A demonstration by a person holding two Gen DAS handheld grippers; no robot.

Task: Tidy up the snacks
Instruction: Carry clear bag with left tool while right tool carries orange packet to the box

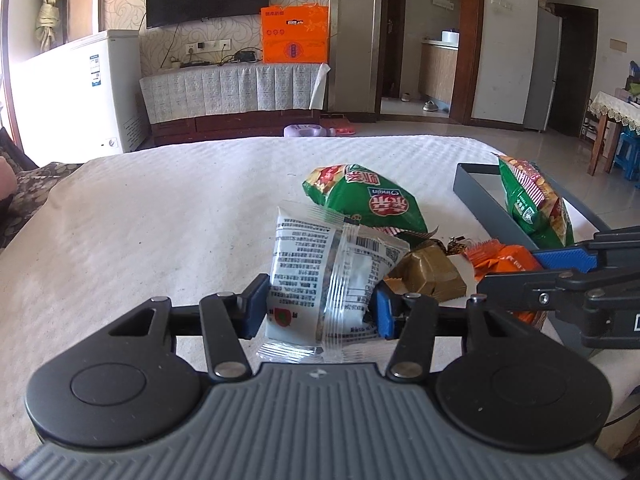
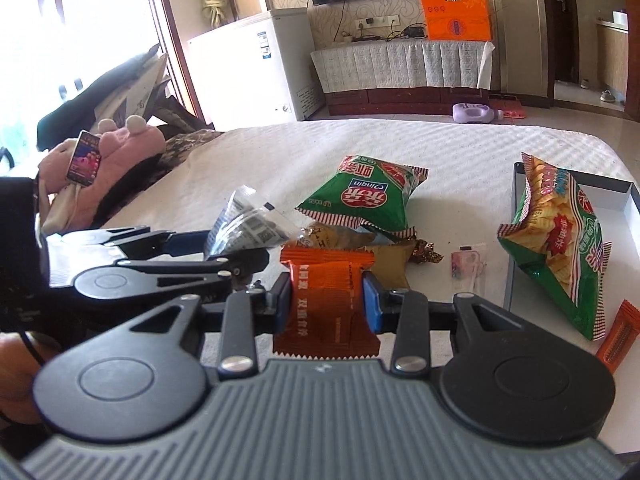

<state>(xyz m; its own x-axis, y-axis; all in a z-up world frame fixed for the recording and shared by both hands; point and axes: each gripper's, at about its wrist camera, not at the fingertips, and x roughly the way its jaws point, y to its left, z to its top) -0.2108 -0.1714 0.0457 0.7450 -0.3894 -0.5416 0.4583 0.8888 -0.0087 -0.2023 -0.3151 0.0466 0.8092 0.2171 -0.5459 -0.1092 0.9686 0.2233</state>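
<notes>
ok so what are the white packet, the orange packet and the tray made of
White packet: thin glossy plastic film, going by the clear crimped end and crinkles. Orange packet: film too, matte-looking, with serrated sealed edges. Tray: rigid dark grey walls with straight edges, possibly cardboard or plastic; the look leaves it open.

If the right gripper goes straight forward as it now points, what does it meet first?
Probably the gold-brown wrapped snack lying just beyond the orange packet that the right gripper holds; depth is uncertain.
</notes>
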